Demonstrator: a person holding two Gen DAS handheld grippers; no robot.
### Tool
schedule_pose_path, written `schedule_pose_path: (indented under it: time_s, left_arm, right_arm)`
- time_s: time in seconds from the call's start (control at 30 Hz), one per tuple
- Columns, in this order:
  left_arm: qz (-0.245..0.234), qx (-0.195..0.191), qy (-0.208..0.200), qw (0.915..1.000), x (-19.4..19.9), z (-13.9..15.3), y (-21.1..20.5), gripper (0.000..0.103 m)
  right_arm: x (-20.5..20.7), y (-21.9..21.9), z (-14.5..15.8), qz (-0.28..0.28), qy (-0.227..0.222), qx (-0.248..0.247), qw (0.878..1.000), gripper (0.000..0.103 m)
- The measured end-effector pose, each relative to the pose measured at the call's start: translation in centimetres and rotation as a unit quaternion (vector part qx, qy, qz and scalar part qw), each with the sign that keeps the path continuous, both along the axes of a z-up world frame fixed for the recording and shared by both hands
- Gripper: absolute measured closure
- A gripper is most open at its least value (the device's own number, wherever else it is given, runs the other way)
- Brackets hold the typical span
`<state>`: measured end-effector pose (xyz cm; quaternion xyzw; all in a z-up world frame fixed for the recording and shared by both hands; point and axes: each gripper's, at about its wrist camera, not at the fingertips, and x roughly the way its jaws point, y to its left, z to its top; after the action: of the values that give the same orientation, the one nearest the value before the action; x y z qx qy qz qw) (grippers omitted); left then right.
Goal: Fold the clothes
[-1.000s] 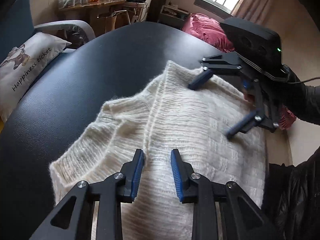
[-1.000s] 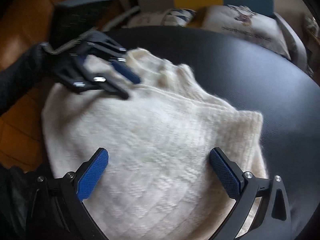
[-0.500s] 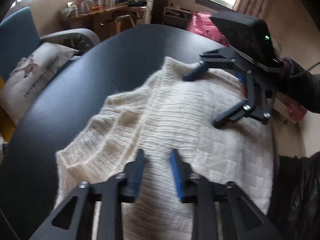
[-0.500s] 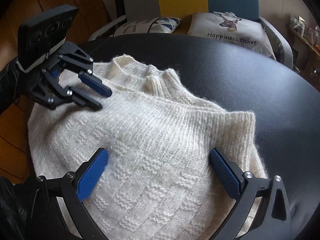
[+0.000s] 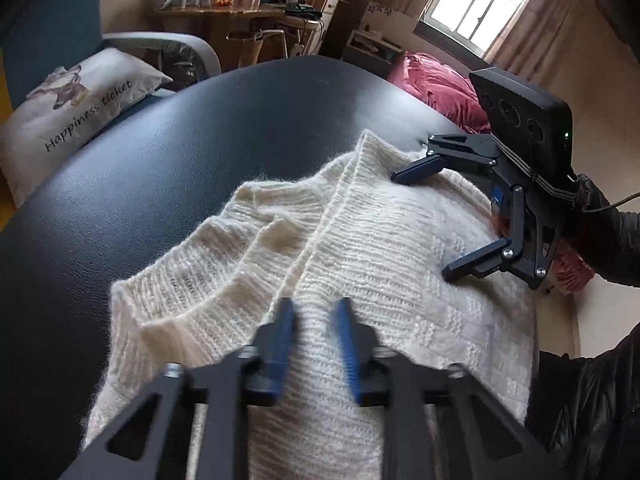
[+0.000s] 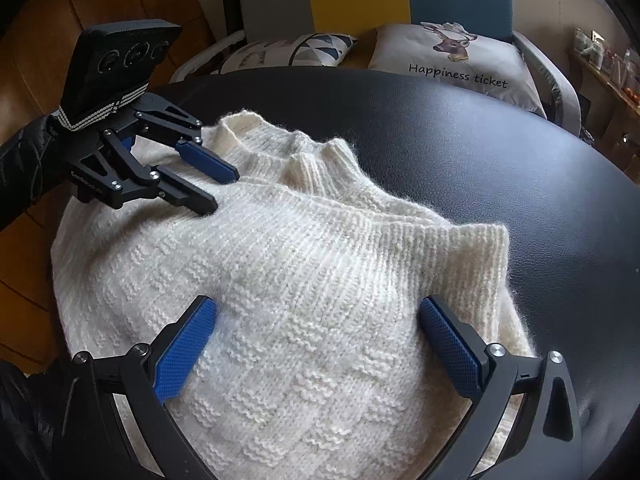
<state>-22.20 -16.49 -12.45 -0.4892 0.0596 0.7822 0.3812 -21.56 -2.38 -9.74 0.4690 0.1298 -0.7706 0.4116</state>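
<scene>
A cream knitted sweater (image 5: 380,240) lies bunched on a black leather table (image 5: 160,160), its ribbed collar folded toward the far side. My left gripper (image 5: 312,308) is low over the sweater's near part. Its jaws are closing, with a narrow gap and knitted fabric showing between the blue pads. In the right wrist view the left gripper (image 6: 224,190) rests on the sweater (image 6: 300,260) at the upper left. My right gripper (image 6: 316,304) stands wide open with its fingertips down on the sweater's patterned body. The left wrist view shows the right gripper (image 5: 420,227) at the sweater's right side.
The table (image 6: 480,140) ends in a rounded far edge. Behind it is an armchair with a "Happiness ticket" cushion (image 6: 452,60). A red bedspread (image 5: 432,88) and a cluttered wooden desk (image 5: 224,16) stand further back. A person's dark sleeve (image 5: 600,232) holds the right gripper.
My left gripper's jaws have come closer together and it has shifted a little across the sweater. The right gripper stays wide open in about the same spot.
</scene>
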Motion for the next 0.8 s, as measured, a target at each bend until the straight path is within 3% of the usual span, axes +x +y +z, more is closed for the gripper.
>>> schedule_pose_path:
  time_s: [0.27, 0.33, 0.43, 0.57, 0.63, 0.73, 0.8]
  left_arm:
    - [0.032, -0.025, 0.056, 0.9976, 0.7, 0.8, 1.1, 0.098]
    - [0.054, -0.044, 0.050, 0.9963, 0.3, -0.5, 1.2, 0.098]
    - [0.073, -0.055, 0.052, 0.9945, 0.5, -0.1, 1.6, 0.093]
    - [0.111, 0.011, 0.055, 0.9923, 2.2, 2.4, -0.5, 0.085]
    - [0.109, 0.071, 0.057, 0.9898, 4.2, 4.1, -1.6, 0.083]
    - [0.121, 0.152, 0.031, 0.9804, 7.4, 5.8, -3.5, 0.078]
    - [0.151, 0.180, 0.021, 0.9718, 9.6, 6.3, -4.9, 0.077]
  right_arm:
    - [0.3, -1.1, 1.0, -0.017, 0.053, 0.044, 0.998, 0.000]
    - [-0.2, -1.2, 0.1, -0.029, 0.045, 0.044, 0.998, 0.000]
    - [-0.4, -0.6, -0.6, -0.048, 0.037, 0.025, 0.998, 0.000]
    - [0.3, -0.1, 0.1, -0.064, 0.047, 0.023, 0.997, 0.000]
    - [1.1, 0.1, 1.4, -0.070, 0.058, 0.009, 0.996, 0.000]
    - [2.2, 0.1, 3.1, -0.057, 0.047, -0.047, 0.996, 0.000]
    - [2.7, -0.7, 3.6, -0.048, 0.029, -0.076, 0.996, 0.000]
